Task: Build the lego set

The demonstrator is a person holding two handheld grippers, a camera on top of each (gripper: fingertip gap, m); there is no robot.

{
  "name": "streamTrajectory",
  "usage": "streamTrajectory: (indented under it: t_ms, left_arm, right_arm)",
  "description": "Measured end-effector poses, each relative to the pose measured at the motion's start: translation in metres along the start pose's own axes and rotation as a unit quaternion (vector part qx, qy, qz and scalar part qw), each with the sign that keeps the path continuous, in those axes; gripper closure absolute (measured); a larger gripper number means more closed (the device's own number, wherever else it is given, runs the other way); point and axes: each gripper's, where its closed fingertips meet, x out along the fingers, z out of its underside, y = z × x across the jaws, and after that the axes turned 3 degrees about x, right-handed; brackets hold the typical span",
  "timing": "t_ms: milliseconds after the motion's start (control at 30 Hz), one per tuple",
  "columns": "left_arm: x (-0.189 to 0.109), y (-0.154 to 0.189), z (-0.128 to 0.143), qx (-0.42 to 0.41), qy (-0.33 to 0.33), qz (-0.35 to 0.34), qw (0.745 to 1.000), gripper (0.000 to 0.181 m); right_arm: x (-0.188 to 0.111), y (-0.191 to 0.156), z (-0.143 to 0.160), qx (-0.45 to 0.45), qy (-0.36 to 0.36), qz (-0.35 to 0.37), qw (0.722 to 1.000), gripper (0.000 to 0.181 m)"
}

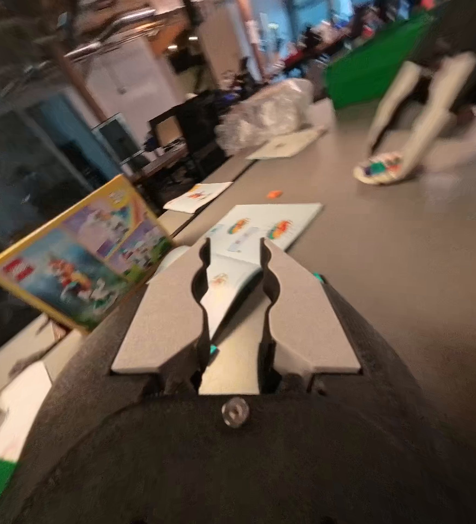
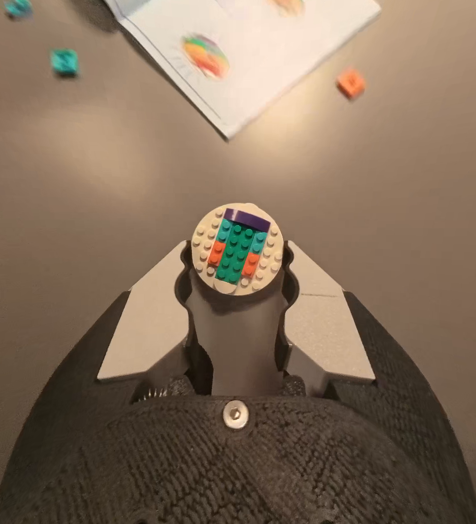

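The right tongs [image 2: 236, 249] grip the round tan plate [image 2: 235, 251] by its rim, studs up, likely steadying it for the next brick. Beyond the plate lie the open instruction booklet [image 2: 248, 65] and, near it, loose teal bricks [image 2: 64, 62] and an orange brick [image 2: 351, 82] on the table [image 2: 89, 184]. The left tongs [image 1: 235, 243] hang open and empty over the booklet; the printed set box [image 1: 78, 261] stands beside it, its writing left unquoted.
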Motion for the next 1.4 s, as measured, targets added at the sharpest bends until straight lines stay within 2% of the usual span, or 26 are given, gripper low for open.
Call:
streamTrajectory:
  t_ms: [33,133,233,267,333,533,600,800,933,1000,1100,1233,1400]
  left_arm:
    - [-0.002,0.015,0.0,0.045,-0.004,0.029,0.999,0.139]
    - [-0.007,0.046,0.0,0.224,-0.021,0.05,0.973,0.126]
    - [-0.009,0.064,-0.005,0.415,-0.016,0.012,0.91,0.123]
    - [-0.009,0.067,-0.008,0.453,-0.009,-0.005,0.891,0.127]
    - [-0.009,0.067,-0.014,0.491,-0.004,-0.029,0.871,0.129]
    - [-0.013,0.06,-0.025,0.54,0.013,-0.082,0.838,0.152]
    - [-0.016,0.065,-0.033,0.54,0.033,-0.085,0.837,0.155]
    - [-0.016,0.076,-0.032,0.55,0.037,-0.069,0.831,0.168]
    - [-0.016,0.075,-0.035,0.548,0.033,-0.081,0.832,0.164]
    - [-0.016,0.075,-0.035,0.557,0.028,-0.086,0.826,0.169]
    - [-0.014,0.075,-0.029,0.557,-0.003,-0.074,0.827,0.177]
    - [-0.025,0.079,-0.027,0.549,-0.018,-0.055,0.833,0.177]
    - [-0.043,0.066,-0.005,0.549,-0.03,-0.043,0.834,0.177]
  right_arm:
    - [0.001,-0.013,-0.012,-0.015,0.015,-0.011,1.0,0.118]
    - [0.006,-0.057,-0.05,-0.067,0.047,-0.046,0.996,0.118]
    - [0.011,-0.099,-0.081,-0.114,0.059,-0.076,0.989,0.118]
    - [0.012,-0.11,-0.091,-0.125,0.065,-0.087,0.986,0.118]
    - [0.013,-0.129,-0.105,-0.132,0.073,-0.109,0.983,0.118]
    - [0.01,-0.151,-0.122,-0.088,0.073,-0.148,0.982,0.118]
    - [0.009,-0.151,-0.122,-0.086,0.071,-0.141,0.984,0.118]
    - [0.009,-0.152,-0.116,-0.097,0.059,-0.123,0.986,0.118]
    - [0.007,-0.154,-0.117,-0.076,0.064,-0.132,0.986,0.118]
    - [0.007,-0.153,-0.115,-0.078,0.059,-0.126,0.987,0.118]
    - [0.009,-0.151,-0.114,-0.098,0.06,-0.109,0.987,0.118]
    - [0.004,-0.156,-0.114,-0.13,0.078,-0.128,0.98,0.114]
    - [0.008,-0.129,-0.115,-0.174,0.131,-0.114,0.969,0.116]
